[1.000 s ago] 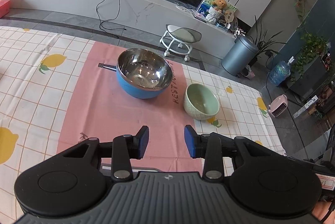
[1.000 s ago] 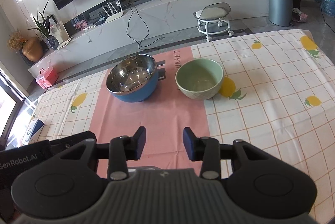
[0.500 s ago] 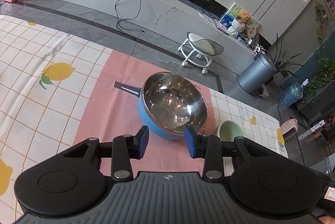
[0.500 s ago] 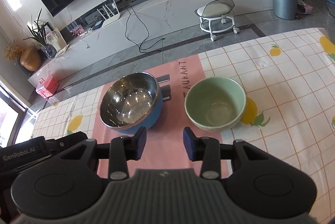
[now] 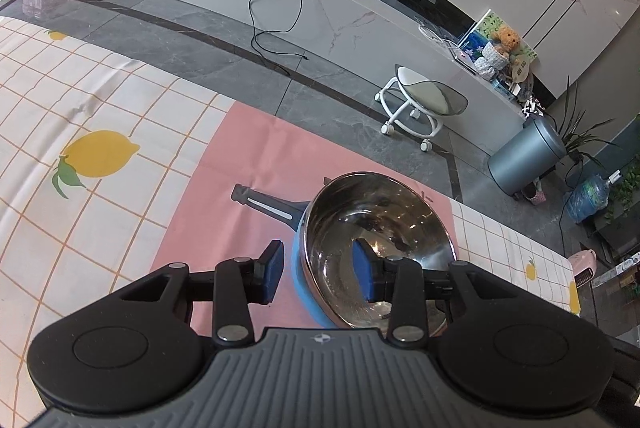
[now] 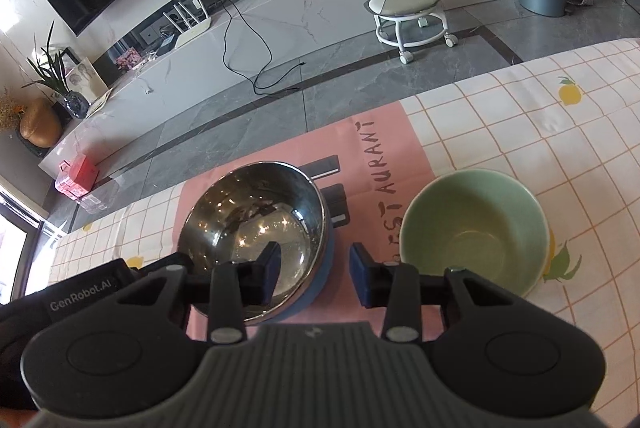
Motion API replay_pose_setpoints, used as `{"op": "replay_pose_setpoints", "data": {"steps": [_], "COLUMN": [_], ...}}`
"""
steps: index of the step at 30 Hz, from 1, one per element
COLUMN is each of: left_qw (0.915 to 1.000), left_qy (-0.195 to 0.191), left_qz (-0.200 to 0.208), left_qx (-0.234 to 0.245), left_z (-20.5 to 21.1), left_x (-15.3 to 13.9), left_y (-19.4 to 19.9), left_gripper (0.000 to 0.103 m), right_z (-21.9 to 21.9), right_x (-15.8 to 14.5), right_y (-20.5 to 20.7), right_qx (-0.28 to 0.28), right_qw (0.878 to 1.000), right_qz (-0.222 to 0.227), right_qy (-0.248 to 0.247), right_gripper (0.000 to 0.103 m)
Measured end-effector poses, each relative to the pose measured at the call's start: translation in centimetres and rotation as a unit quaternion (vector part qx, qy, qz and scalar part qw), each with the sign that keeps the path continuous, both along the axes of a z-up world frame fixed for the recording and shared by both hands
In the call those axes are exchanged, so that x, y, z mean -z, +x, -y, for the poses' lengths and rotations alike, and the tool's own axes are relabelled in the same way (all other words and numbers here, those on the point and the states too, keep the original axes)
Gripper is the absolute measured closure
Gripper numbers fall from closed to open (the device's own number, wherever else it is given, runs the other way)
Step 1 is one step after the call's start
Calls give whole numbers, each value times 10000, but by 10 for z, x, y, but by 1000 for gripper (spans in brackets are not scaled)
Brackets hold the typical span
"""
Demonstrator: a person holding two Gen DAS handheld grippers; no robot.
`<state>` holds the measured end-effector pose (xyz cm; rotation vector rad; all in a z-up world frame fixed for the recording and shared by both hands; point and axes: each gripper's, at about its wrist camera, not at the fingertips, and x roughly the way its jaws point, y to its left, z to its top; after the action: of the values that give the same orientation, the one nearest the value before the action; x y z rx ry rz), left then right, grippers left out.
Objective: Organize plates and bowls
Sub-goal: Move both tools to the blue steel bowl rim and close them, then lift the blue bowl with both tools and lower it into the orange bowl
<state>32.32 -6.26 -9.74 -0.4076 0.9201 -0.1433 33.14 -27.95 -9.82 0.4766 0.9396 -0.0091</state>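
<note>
- Both sets of jaws stand parted with nothing pressed between the pads: my left gripper (image 5: 316, 270) straddles the near-left rim of the steel bowl (image 5: 376, 240), one pad outside its blue wall and one over the shiny inside, though I cannot tell whether either pad touches.
- Ahead of my right gripper (image 6: 314, 274), the gap between the jaws frames the strip of pink mat (image 6: 360, 164) that separates the two bowls; the steel bowl's rim sits behind the left-side pad, and the green bowl (image 6: 474, 224) lies just beyond the right-side pad.
- Neither bowl is lifted; both rest upright on the surface (image 6: 540, 132), near each other but apart, the steel one on the mat and the green one on the lemon-print cloth beside it.
- No plates show in either view.
- As I judge it, this is the approach to a grasp, with nesting one bowl into the other as the likely aim.
- Next, my left jaws need to settle a little lower over the steel rim and clamp the wall squarely; the polished inside looks slippery, so a shallow bite could slide off.
- My right jaws should shift toward the green bowl's near rim before closing.
</note>
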Motion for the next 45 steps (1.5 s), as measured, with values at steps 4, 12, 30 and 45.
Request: {"op": "replay_pose_setpoints", "data": {"steps": [4,12,30,45], "left_qw": [9999,9994,9984,9987], "left_qy": [51,303,503,289], "left_qz": [-97,-165,263,321], "left_qx": [-3,81,33,273], "left_z": [0,4,-13,-13], "left_x": [6,4,-67,-91], "left_y": [6,4,-96,-213], "left_gripper": [72,93,93,91], "right_z": [1,2,-4,6], "right_x": [10,17,-37,-77], "right_y": [5,5,-84,-219], "right_qx": [39,133,-33,-237], "right_qw": [9999,9991,9974,9958], "right_qz": [-132,-189,-25,354], "right_qy": [99,355,716,816], "right_gripper": [75,90,91,91]}}
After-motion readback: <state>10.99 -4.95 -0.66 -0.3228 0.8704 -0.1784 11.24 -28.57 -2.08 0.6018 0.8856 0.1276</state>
